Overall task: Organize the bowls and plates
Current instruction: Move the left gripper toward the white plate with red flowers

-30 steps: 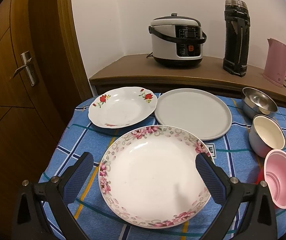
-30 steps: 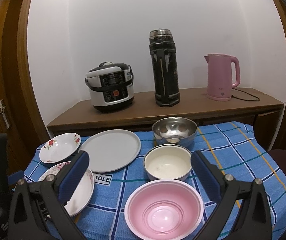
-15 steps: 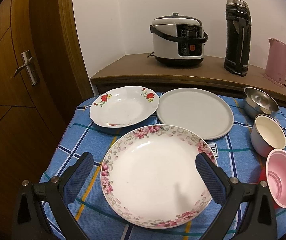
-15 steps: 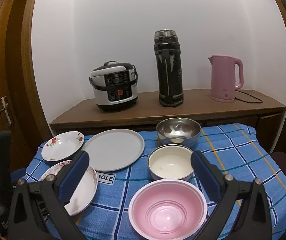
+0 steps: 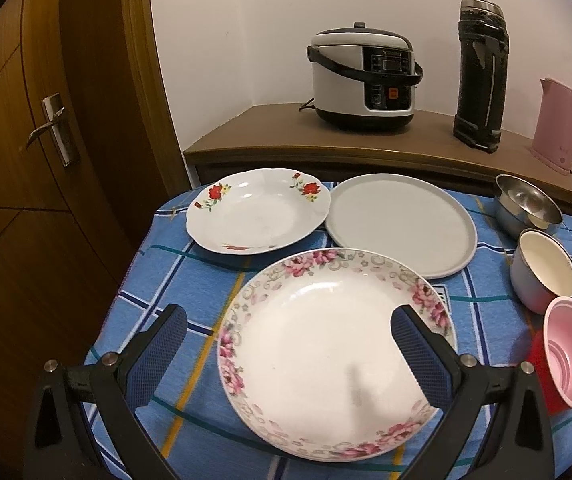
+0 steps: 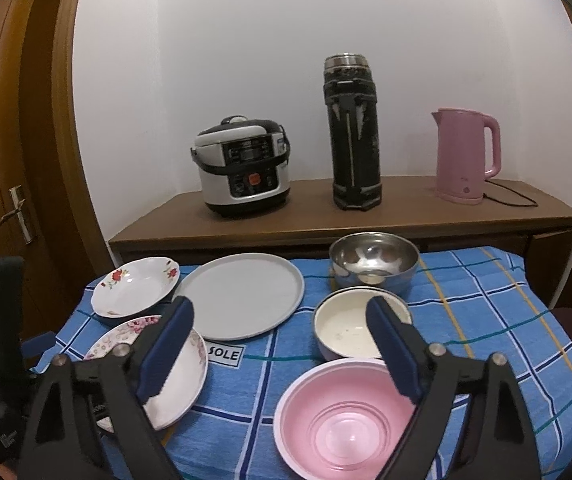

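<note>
Left tongs: the left gripper [image 5: 288, 342] hangs spread wide over the near plate, pads clear of it, nothing grasped.
Right tongs: the right gripper [image 6: 279, 344] is closing as we speak, with nothing pinched between the pads; it holds nothing.
Plate below the left tongs: the big white plate with a pink floral rim [image 5: 336, 354] lies flat on the blue checked tablecloth [image 5: 189, 276], its near half running under the right-hand pad.
Beyond the left tongs: the white scalloped dish with red flowers [image 5: 257, 212] to the far left and the plain grey round plate [image 5: 402, 224] to the far right, the two rims just about touching.
Bowls off the right tongs: the pink plastic bowl [image 6: 346, 420] sits right under the right-hand pad; beyond it the pale blue bowl with a cream inside [image 6: 346, 328]; farthest, the shiny steel bowl [image 6: 374, 264]. All three in a tight row, rims nearly meeting.
Backdrop: rice cooker [image 6: 243, 170], black flask [image 6: 352, 132] and pink kettle [image 6: 466, 156] on the wooden shelf, well beyond both tongs.
Progress: I'd say barely started; nothing is stacked yet.
Risk one: glazed plates lying flat give the pads only a thin rim, so a shallow bite could let one slip and clatter.
Risk two: the bowls are so crowded that a pad coming in for one could shove its neighbour.
Risk three: the pink bowl looks light, so a lopsided pinch on its wall may tip it.
Risk four: the cloth could drag and bunch if a plate is slid.
</note>
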A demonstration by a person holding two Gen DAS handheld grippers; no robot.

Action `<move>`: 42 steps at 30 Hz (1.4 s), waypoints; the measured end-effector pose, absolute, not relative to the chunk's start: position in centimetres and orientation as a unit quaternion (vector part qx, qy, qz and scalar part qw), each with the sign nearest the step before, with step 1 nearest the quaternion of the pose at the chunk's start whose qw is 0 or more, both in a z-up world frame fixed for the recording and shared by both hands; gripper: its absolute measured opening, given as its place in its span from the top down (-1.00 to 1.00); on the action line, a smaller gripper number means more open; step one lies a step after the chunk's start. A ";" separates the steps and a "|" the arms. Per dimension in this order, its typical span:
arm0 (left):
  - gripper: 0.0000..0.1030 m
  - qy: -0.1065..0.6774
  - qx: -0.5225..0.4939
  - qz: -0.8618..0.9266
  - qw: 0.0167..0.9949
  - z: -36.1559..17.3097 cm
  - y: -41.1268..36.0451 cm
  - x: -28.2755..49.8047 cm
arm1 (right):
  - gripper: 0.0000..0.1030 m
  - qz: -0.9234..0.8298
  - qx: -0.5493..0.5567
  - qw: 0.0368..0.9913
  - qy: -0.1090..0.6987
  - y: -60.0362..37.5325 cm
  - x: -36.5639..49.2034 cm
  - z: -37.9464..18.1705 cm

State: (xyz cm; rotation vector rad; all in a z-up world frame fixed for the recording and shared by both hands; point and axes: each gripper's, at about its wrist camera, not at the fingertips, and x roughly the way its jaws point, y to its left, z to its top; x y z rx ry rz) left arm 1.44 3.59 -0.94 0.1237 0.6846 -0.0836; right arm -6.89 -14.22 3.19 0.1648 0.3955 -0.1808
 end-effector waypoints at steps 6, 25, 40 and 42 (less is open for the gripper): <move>-0.99 0.334 0.065 -0.035 0.940 -0.9 5.3 1.9 | -0.58 -0.058 0.074 0.974 0.207 -13.3 -5.8 2.8; -0.99 0.363 0.073 -0.036 0.928 -2.1 7.5 3.2 | -0.46 -0.008 0.056 0.966 0.254 -10.9 -3.7 1.2; -0.99 0.403 0.021 -0.071 0.912 -3.9 9.2 4.6 | 0.31 0.079 0.093 0.920 0.371 -9.1 0.8 -3.0; -0.98 0.406 0.020 -0.077 0.911 -3.9 9.1 4.7 | 0.31 0.078 0.096 0.918 0.376 -9.1 1.0 -3.2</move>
